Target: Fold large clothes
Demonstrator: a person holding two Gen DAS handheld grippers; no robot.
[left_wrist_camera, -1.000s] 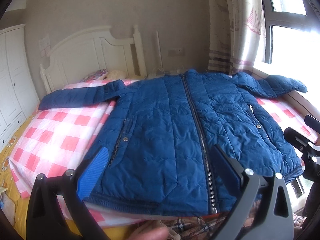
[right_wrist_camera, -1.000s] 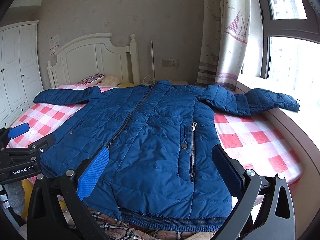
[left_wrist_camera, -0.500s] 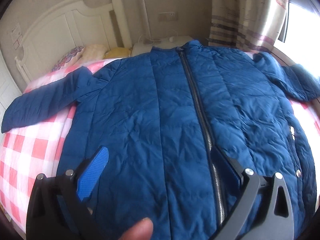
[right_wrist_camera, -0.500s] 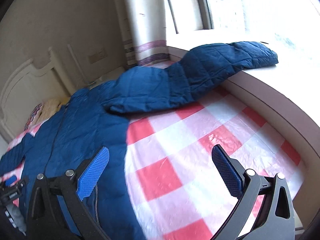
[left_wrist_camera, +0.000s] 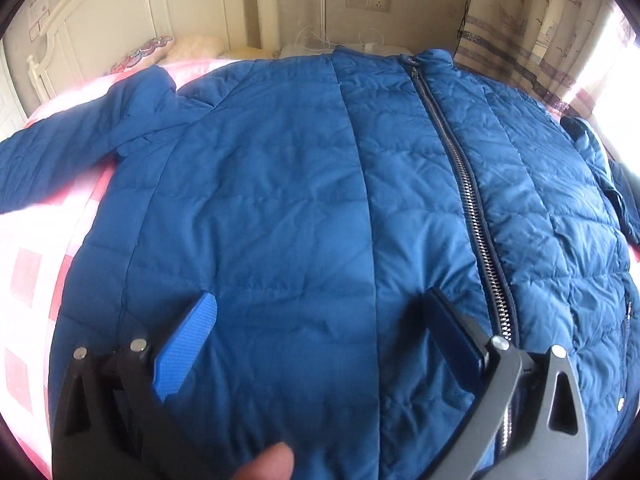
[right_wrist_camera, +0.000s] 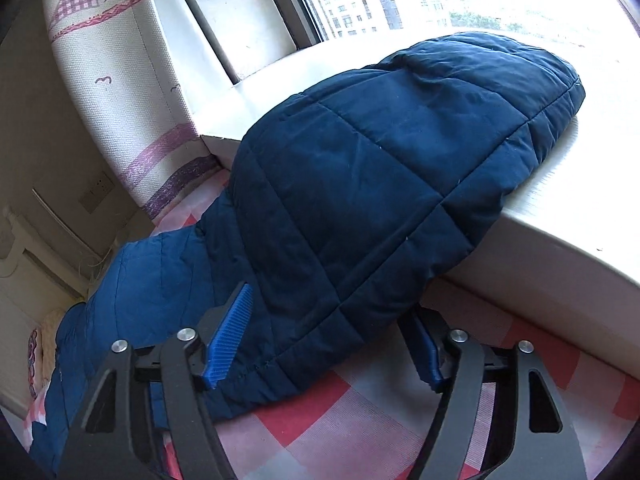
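Observation:
A blue quilted jacket (left_wrist_camera: 280, 200) lies zipped and front up on a bed with a pink checked sheet (left_wrist_camera: 28, 280). My left gripper (left_wrist_camera: 320, 298) hovers open low over the jacket's front panel, just left of the zipper (left_wrist_camera: 472, 208), with nothing between its fingers. In the right wrist view the jacket's sleeve (right_wrist_camera: 380, 168) runs from the bed up onto the window sill (right_wrist_camera: 580, 240). My right gripper (right_wrist_camera: 328, 304) straddles that sleeve near the sill's edge. Its jaws are closing, and both blue pads (right_wrist_camera: 230, 334) touch the sleeve's sides.
A white headboard (left_wrist_camera: 120, 4) and pillows (left_wrist_camera: 152, 50) stand at the bed's far end, with a wall socket (left_wrist_camera: 368, 0) and a curtain (right_wrist_camera: 120, 60) beyond. The window sill borders the bed on the right. A fingertip (left_wrist_camera: 268, 460) shows at the bottom of the left wrist view.
Both grippers moved in from the foot of the bed. The left one came down over the jacket's front. The right one swung to the sleeve by the window and narrowed its jaws around it.

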